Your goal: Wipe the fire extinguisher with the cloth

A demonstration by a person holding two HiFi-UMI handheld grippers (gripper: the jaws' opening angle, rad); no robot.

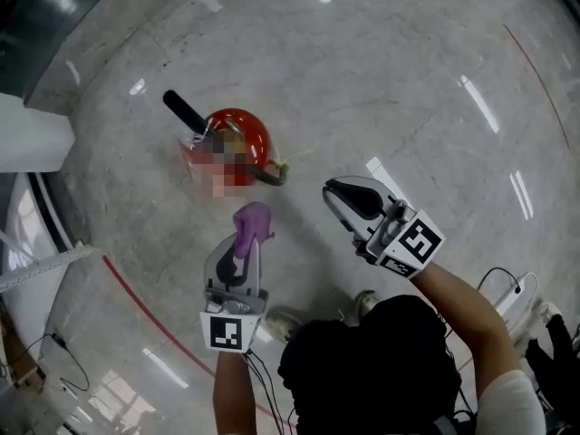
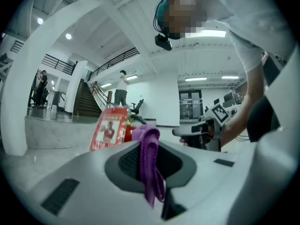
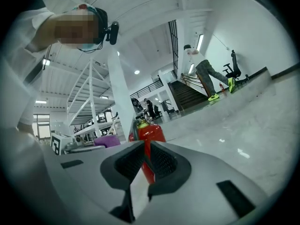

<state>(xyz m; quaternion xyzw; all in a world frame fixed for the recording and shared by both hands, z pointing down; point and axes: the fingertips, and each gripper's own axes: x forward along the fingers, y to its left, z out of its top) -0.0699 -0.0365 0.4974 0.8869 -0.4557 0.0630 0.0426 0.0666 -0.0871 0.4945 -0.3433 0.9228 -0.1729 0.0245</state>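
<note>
The red fire extinguisher (image 1: 243, 139) stands upright on the polished floor, its black handle (image 1: 184, 111) pointing up-left and a red tag (image 2: 109, 128) hanging on it. My left gripper (image 1: 245, 241) hovers just short of it, shut on a purple cloth (image 1: 253, 220) that bunches out past the jaws and drapes between them (image 2: 149, 159). To the right, my right gripper (image 1: 343, 191) is shut with nothing in it. In the right gripper view the extinguisher (image 3: 151, 133) shows straight ahead beyond the right gripper (image 3: 145, 146), with the cloth (image 3: 107, 141) at the left.
White structures (image 1: 32, 136) stand at the left, and a red line (image 1: 143, 309) crosses the floor. Cables (image 1: 507, 284) lie at the right. The person's shoes (image 1: 283, 320) are just behind the grippers. A staircase (image 2: 86, 101) and people are far off.
</note>
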